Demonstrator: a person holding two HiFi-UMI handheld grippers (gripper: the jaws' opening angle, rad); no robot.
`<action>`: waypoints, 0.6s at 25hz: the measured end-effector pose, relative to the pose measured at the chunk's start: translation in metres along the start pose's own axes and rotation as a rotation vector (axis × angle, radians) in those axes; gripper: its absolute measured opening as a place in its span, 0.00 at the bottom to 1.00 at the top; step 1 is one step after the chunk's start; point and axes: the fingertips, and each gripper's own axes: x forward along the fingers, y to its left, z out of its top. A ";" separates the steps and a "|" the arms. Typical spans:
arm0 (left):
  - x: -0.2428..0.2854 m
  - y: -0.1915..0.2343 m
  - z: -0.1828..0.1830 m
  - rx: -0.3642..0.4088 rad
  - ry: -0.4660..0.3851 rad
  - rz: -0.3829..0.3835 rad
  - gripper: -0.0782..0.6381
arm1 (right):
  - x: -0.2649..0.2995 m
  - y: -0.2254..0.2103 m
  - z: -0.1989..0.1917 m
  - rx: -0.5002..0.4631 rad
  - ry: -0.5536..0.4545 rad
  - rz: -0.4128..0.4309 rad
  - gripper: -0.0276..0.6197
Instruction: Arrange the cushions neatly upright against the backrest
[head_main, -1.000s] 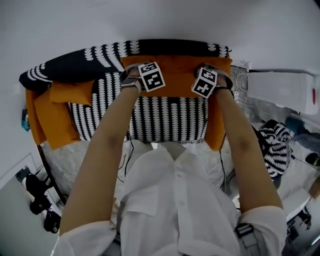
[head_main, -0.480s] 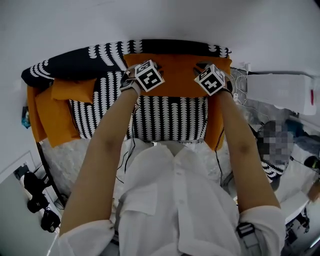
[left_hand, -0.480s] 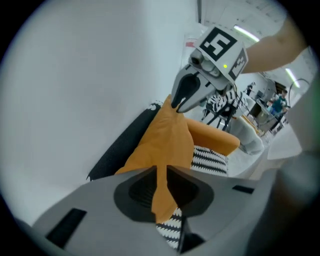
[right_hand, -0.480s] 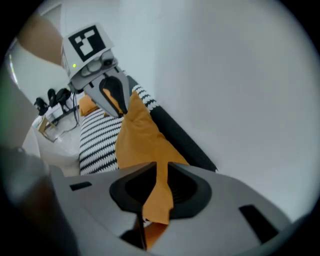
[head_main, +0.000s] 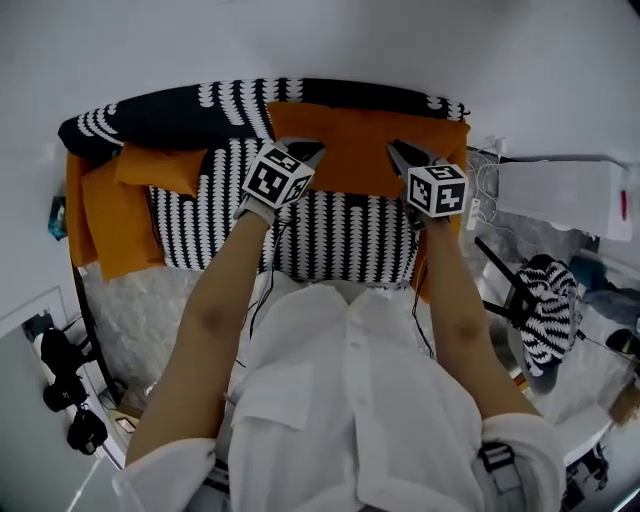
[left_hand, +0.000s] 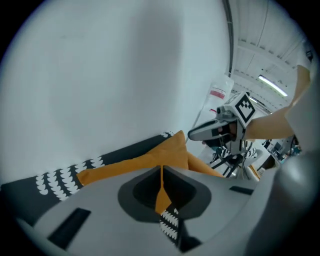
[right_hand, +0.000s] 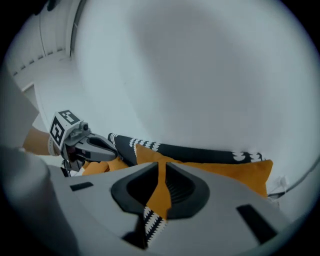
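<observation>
Orange cushion (head_main: 365, 150) stands against the sofa backrest (head_main: 170, 115). My left claw (left_hand: 161, 175) is clenched on its edge, and my right claw (right_hand: 161, 172) is closing its jaws on the same fabric. White wall (head_main: 320, 40) crowds just behind. A second orange cushion (head_main: 160, 170) lies left. The patterned seat (head_main: 340, 235) in front gives room.

Dim, flat overhead light; fisheye bending at edges; dark vignette corners; near foreground perhaps soft.
</observation>
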 end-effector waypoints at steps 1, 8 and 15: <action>-0.009 0.000 0.002 -0.012 -0.025 0.020 0.15 | -0.002 0.007 0.001 0.008 -0.018 0.009 0.11; -0.067 -0.007 0.005 -0.114 -0.177 0.135 0.13 | -0.007 0.057 0.008 -0.012 -0.074 0.118 0.06; -0.127 0.001 -0.022 -0.211 -0.271 0.221 0.13 | -0.001 0.110 0.018 -0.051 -0.109 0.206 0.06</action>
